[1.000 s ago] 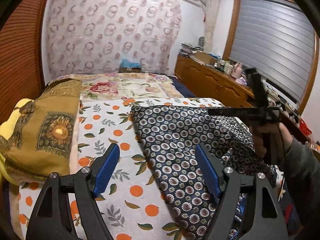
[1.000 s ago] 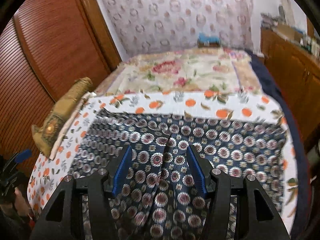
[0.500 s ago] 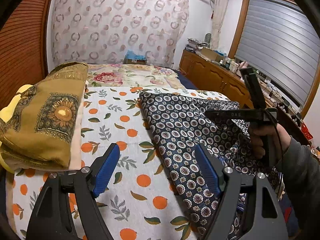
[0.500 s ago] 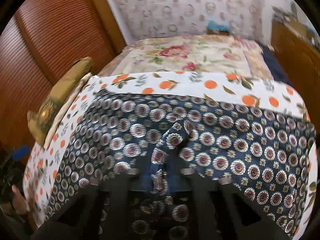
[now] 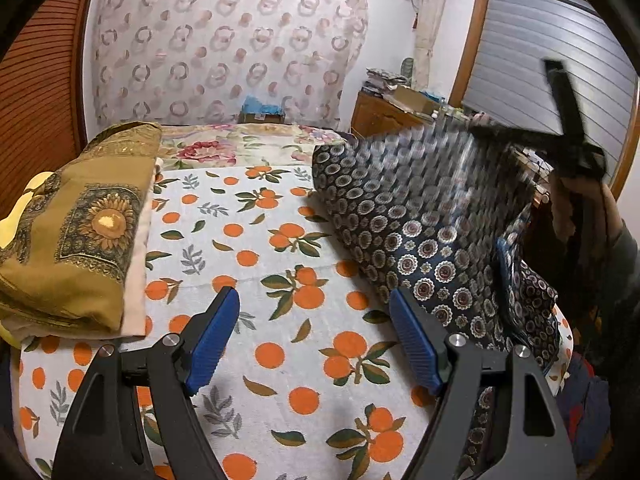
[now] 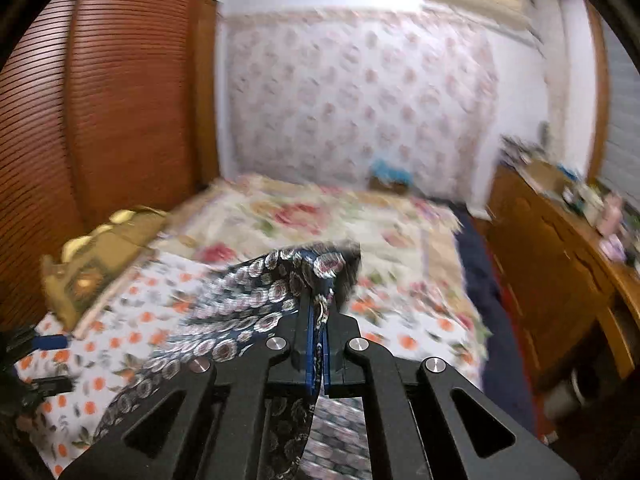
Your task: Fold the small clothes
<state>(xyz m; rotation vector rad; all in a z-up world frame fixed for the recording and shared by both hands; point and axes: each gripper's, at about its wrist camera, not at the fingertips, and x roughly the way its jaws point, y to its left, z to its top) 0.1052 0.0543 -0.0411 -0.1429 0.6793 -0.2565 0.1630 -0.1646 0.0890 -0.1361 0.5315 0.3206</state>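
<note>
A navy garment [image 5: 420,232] with round medallion print lies on the right of the orange-print bedsheet [image 5: 260,240]. Its right side is lifted off the bed and blurred. My right gripper [image 6: 318,304] has a pinched fold of that garment [image 6: 256,300] pressed between its blue pads, and its jaws are opening slightly. In the left wrist view a hand [image 5: 580,200] holds that gripper high at the right. My left gripper [image 5: 313,300] hovers open over the sheet, just left of the garment's near edge, with nothing between its fingers.
A folded olive-gold cloth [image 5: 80,232] with a sunflower motif rests on the bed's left side. A floral quilt [image 5: 224,148] covers the far half. A wooden dresser [image 6: 560,272] stands along the right, and slatted wooden doors [image 6: 100,120] along the left.
The right gripper closed on a fold of the navy garment and raised it, so the cloth's right side left the bed. The left gripper stayed open and hardly shifted.
</note>
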